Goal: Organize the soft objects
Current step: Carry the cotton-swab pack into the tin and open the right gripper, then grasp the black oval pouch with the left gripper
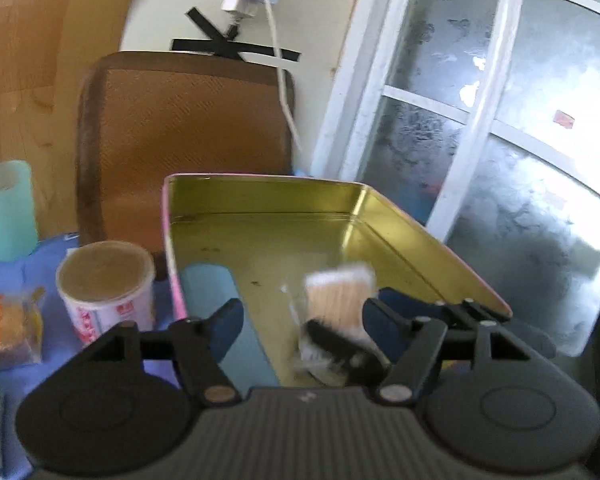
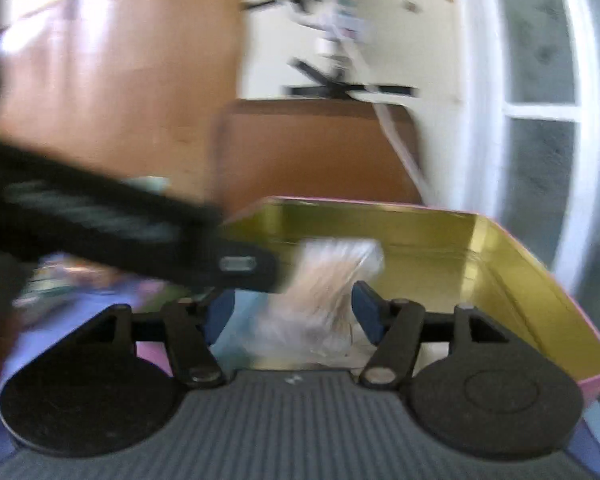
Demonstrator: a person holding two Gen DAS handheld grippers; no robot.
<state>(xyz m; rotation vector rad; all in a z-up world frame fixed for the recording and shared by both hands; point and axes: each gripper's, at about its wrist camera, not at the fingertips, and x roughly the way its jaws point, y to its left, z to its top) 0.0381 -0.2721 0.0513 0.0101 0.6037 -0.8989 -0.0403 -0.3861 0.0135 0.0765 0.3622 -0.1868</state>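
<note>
Cotton-swab pack (image 1: 334, 300) sits over the gold tin (image 1: 268, 232) floor, blurred, between the left gripper (image 1: 302, 320) jaws, nearer its right pad; jaws parted, neither pad pressing it. Right gripper (image 2: 292, 312) frames the same pack (image 2: 324, 284) in its gap, jaws also parted, contact unclear through blur. Paper cup (image 1: 106, 288) stands left of the left jaw.

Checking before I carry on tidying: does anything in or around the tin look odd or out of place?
Nothing spilled or damaged. The cotton swab packet sits tilted above the gold tin floor, between the right gripper fingers; blur hides whether they grip it.
</note>
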